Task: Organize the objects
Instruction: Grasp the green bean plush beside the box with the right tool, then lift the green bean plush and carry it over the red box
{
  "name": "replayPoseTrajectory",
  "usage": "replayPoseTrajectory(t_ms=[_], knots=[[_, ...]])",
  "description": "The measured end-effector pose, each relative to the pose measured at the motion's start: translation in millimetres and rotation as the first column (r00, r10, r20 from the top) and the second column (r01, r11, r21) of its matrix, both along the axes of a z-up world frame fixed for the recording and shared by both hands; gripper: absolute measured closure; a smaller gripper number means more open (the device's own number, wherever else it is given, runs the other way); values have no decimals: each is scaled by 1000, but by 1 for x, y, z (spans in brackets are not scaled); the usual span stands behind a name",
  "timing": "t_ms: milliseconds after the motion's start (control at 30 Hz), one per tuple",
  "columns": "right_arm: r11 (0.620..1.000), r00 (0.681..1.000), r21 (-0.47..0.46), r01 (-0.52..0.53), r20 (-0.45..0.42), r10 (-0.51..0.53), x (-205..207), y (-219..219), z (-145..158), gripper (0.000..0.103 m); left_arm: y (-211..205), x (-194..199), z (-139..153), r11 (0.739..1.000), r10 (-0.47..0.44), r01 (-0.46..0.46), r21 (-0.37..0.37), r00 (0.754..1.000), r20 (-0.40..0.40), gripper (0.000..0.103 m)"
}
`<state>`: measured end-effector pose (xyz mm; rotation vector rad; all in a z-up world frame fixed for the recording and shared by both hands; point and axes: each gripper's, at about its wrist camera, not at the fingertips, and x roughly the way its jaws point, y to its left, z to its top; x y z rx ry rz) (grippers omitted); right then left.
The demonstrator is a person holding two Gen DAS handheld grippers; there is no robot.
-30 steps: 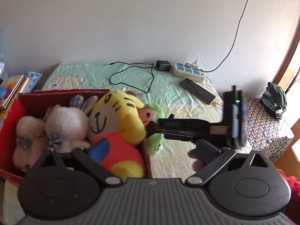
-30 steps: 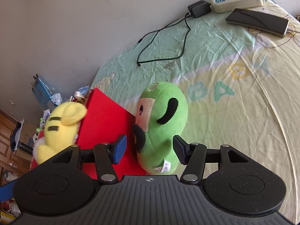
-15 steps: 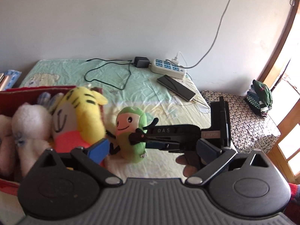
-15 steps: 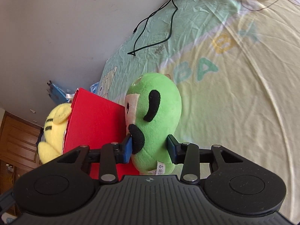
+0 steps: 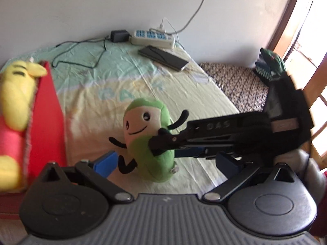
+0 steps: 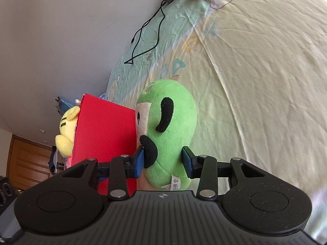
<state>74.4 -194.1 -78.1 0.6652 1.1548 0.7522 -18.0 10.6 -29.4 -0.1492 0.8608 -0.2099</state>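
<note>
A second earlier my right gripper [image 6: 163, 161] had stood open around the green plush [image 6: 169, 130]; by this moment its blue pads had closed onto the toy's lower body, pinching it from both sides, and the toy looked raised a little off the sheet [image 6: 255, 77], though I could not be sure. It had come away from the red box [image 5: 46, 110] it had leaned against and hung just beside that box's wall. I judged the pick made, with the carry over the rim and the drop among the toys left to do. My left gripper [image 5: 165, 163] stayed wide and empty, having swung away from the yellow tiger plush [image 5: 16, 94] in the box. The surface was a bed under a pale green and yellow sheet, with a power strip [image 5: 152, 37], a charger and cable and a dark phone [image 5: 163, 57] near the white wall, and a patterned stool by the window.
</note>
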Motion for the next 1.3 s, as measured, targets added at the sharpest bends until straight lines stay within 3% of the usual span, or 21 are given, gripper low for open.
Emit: replayPoseTrajectory(t_ms=[167, 300, 367, 500, 633, 800, 1033, 1300], knots=[[1000, 1000, -21, -21, 20, 21, -4, -2, 2, 61, -2, 12, -27, 1000, -17, 17, 0, 998, -52, 5], [999, 999, -30, -28, 22, 28, -10, -6, 4, 61, -2, 16, -41, 999, -33, 29, -42, 995, -96, 16], [999, 999, -31, -32, 18, 33, -15, -9, 5, 61, -3, 16, -43, 997, -41, 33, -72, 993, -111, 22], [999, 999, -38, -31, 21, 32, -25, -13, 11, 61, -4, 9, -35, 994, -53, 43, -102, 994, -100, 26], [999, 999, -33, -14, 42, 15, -37, -17, 28, 61, -2, -3, -17, 990, -80, 70, -124, 994, -72, 27], [999, 991, -38, 8, 130, -3, -64, -10, 63, 61, 6, -27, 17, 984, -120, 118, -131, 993, -4, 27], [999, 965, 14, 50, 258, -52, -102, 15, 109, 61, 34, -66, 70, 982, -162, 174, -76, 977, 137, 27], [996, 925, 87, 19, 376, -51, -122, 70, 143, 61, 91, -101, 113, 990, -129, 140, -22, 953, 274, 27]])
